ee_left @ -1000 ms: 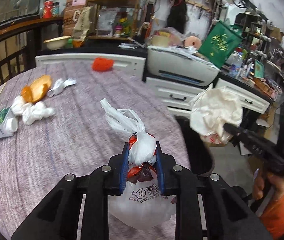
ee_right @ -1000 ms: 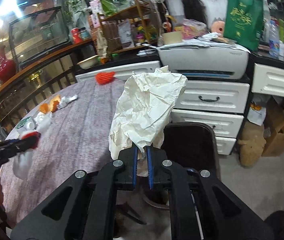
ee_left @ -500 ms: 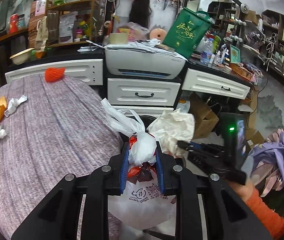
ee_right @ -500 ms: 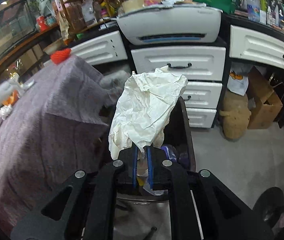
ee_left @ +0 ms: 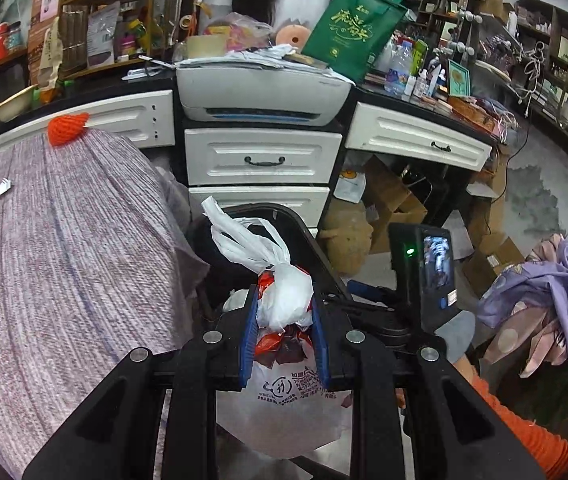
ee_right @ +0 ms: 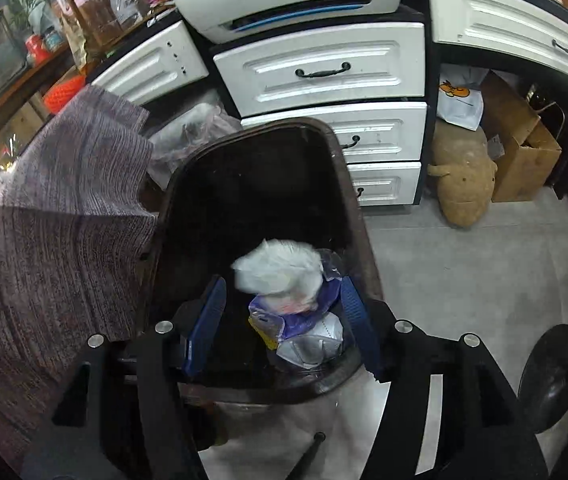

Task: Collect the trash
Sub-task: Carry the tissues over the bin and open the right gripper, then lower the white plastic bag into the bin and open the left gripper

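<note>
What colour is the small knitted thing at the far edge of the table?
The knitted thing is bright orange-red, clearest in the left wrist view.

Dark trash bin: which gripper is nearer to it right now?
Right. The right gripper hangs over the dark trash bin, jaws just opened, crumpled paper dropping in. The left gripper, clamping the tied plastic bag, sits just short of the rim.

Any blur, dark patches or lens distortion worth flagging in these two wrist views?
Right wrist: crumpled paper is motion-smeared; the bin interior is near black. Left wrist: tied plastic bag is sharp, and the drawers bow from fisheye. Both have dark corners.
</note>
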A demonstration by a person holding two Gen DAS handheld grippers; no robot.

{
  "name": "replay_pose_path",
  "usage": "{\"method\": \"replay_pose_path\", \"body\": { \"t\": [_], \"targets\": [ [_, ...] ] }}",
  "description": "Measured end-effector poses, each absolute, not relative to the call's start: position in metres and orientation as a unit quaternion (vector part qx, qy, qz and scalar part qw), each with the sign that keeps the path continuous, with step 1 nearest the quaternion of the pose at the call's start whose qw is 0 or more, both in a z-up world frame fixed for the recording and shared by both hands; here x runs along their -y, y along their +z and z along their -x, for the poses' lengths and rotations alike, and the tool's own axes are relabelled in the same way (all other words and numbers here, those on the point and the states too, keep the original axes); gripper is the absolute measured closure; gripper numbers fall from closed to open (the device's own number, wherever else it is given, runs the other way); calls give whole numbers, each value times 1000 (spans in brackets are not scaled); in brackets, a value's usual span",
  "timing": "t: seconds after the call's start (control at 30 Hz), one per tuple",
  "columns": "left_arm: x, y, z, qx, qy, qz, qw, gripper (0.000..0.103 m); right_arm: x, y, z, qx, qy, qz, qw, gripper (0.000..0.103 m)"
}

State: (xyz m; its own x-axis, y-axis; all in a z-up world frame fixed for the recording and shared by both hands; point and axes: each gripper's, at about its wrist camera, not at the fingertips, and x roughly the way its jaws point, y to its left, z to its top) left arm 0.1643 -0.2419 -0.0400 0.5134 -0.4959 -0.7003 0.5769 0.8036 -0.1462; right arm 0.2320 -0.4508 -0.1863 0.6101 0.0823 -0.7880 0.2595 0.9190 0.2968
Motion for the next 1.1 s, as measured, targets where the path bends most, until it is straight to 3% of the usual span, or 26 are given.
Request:
{"method": "replay_pose_path", "body": {
  "t": [0.9,1.1],
  "targets": [
    [311,-142,-216,-504,-288,-99,808,79,514,-157,-159,-380,-128,-211,892,40],
    [320,-152,-226,-499,-281,-103,813,78,518,-159,-154,-378,-135,-213,891,40]
  ]
}}
